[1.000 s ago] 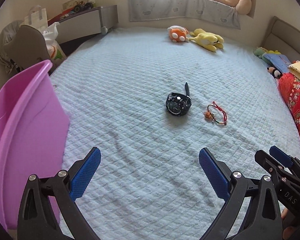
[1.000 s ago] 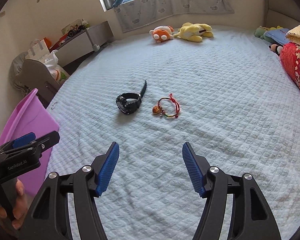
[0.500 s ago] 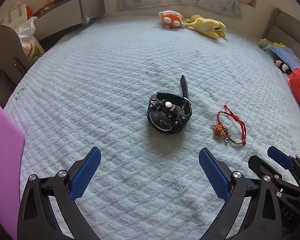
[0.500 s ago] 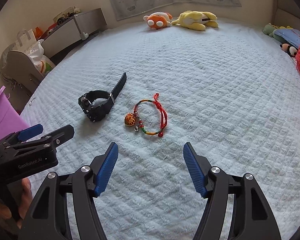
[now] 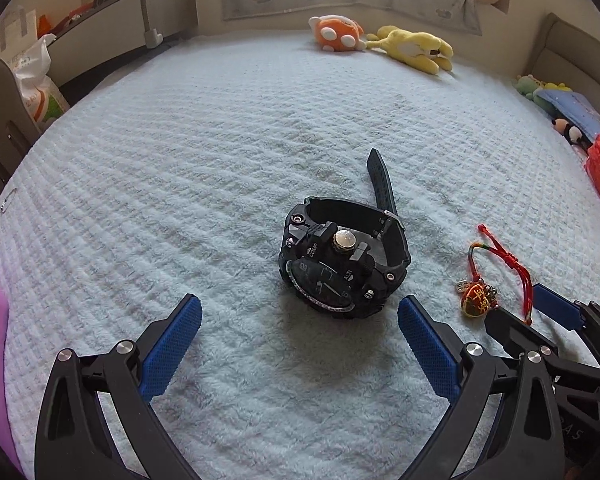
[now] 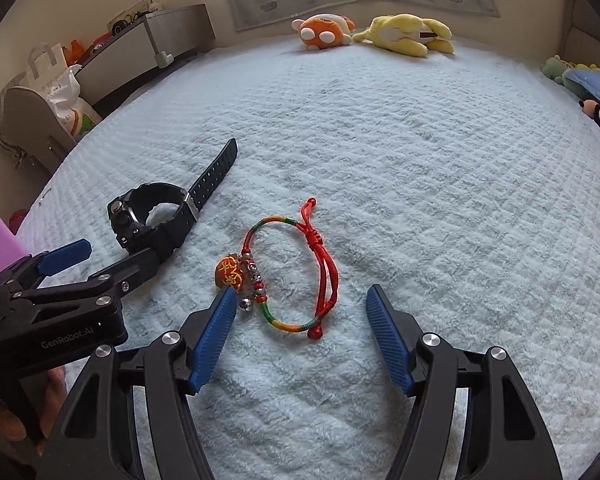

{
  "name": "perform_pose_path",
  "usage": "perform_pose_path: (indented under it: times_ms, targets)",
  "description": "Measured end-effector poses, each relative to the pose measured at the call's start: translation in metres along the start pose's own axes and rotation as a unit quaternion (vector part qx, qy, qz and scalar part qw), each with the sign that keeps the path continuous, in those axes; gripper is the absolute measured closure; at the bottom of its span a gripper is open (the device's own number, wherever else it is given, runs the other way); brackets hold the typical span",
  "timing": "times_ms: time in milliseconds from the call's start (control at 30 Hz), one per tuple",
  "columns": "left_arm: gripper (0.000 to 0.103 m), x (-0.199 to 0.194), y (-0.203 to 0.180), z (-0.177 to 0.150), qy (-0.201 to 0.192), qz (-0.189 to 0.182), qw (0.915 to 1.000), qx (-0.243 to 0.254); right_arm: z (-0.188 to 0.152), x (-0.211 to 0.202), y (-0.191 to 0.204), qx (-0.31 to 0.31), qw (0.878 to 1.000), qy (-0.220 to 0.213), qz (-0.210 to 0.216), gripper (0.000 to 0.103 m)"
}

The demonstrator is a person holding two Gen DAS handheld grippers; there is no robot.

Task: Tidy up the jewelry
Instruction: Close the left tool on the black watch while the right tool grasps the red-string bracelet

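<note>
While "GenRobot.AI" marks the left gripper (image 6: pixel 66 258) at lower left, both grippers gape empty: left facing black watch (image 5: pixel 342 266), right gripper (image 6: pixel 300 306) facing red cord bracelet (image 6: pixel 290 272).

"GenRobot.AI" in grey letters on black body of left tongs (image 6: pixel 64 264), lower left of right wrist frame. Partial letters "AS" on body of right tongs (image 5: pixel 548 312), lower right of left wrist frame. Watch (image 5: pixel 342 264) case, centre of left wrist frame: small white markings by buttons, one reads "ALTI"; others too small to read.
</note>
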State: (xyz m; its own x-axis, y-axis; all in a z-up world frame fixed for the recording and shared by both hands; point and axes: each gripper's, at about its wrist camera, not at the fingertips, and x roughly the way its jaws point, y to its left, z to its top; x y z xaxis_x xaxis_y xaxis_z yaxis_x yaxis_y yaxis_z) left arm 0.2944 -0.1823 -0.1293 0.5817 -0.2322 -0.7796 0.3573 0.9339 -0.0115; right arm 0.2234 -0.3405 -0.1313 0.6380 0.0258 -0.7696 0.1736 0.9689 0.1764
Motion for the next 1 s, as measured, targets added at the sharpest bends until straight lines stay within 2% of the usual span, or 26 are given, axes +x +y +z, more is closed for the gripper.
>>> perform_pose_path:
  times_ms: [267,767,800,867,900,933,1000]
  targets:
    - [0.006,0.009,0.001,0.007,0.0,-0.005,1.0,-0.003,0.005,0.01,0.004,-0.016,1.0,-0.002,-0.011,0.035]
    - [0.007,0.025,-0.003,0.035,0.013,-0.013,0.9998,-0.001,0.014,0.022,0.005,-0.027,0.999,0.002,-0.02,0.036]
    - [0.01,0.025,-0.003,0.037,0.012,-0.014,0.9998,-0.003,0.014,0.023,0.006,-0.029,0.999,0.002,-0.021,0.037]
    - [0.023,0.023,-0.003,0.043,0.005,-0.027,0.9996,-0.005,0.014,0.023,0.008,-0.031,0.999,0.0,-0.023,0.044]
    - [0.037,0.021,-0.003,0.045,0.003,-0.038,0.9993,-0.003,0.014,0.022,0.008,-0.032,0.999,-0.001,-0.024,0.048]
    - [0.038,0.019,-0.005,0.046,0.001,-0.038,0.9993,0.002,0.014,0.022,0.008,-0.033,0.999,-0.002,-0.023,0.059]
    - [0.038,0.018,-0.01,0.045,-0.002,-0.03,0.9995,0.012,0.013,0.021,0.011,-0.039,0.999,-0.003,-0.019,0.065]
